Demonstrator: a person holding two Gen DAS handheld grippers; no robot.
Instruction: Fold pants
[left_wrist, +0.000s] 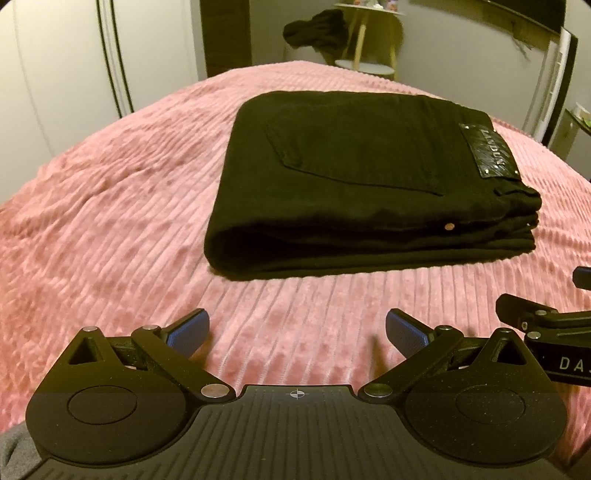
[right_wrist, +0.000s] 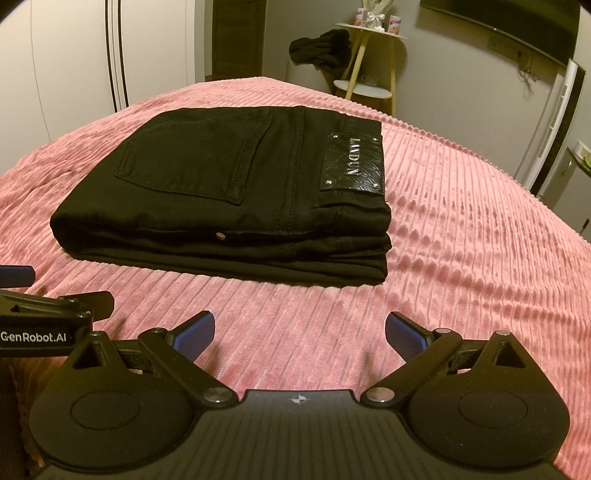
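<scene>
Black pants (left_wrist: 354, 184) lie folded into a flat stack on the pink ribbed bedspread (left_wrist: 110, 221), back pocket and leather label up. They also show in the right wrist view (right_wrist: 229, 195). My left gripper (left_wrist: 297, 332) is open and empty, above the bedspread in front of the stack, apart from it. My right gripper (right_wrist: 300, 332) is open and empty, also in front of the stack. Each gripper shows at the edge of the other's view: the right one (left_wrist: 546, 325), the left one (right_wrist: 44, 314).
Behind the bed stands a small wooden side table (right_wrist: 369, 55) with a dark garment (right_wrist: 321, 48) draped beside it. White wardrobe doors (right_wrist: 66, 55) are at the left, a white unit (right_wrist: 554, 129) at the right. The bedspread (right_wrist: 461, 221) spreads around the stack.
</scene>
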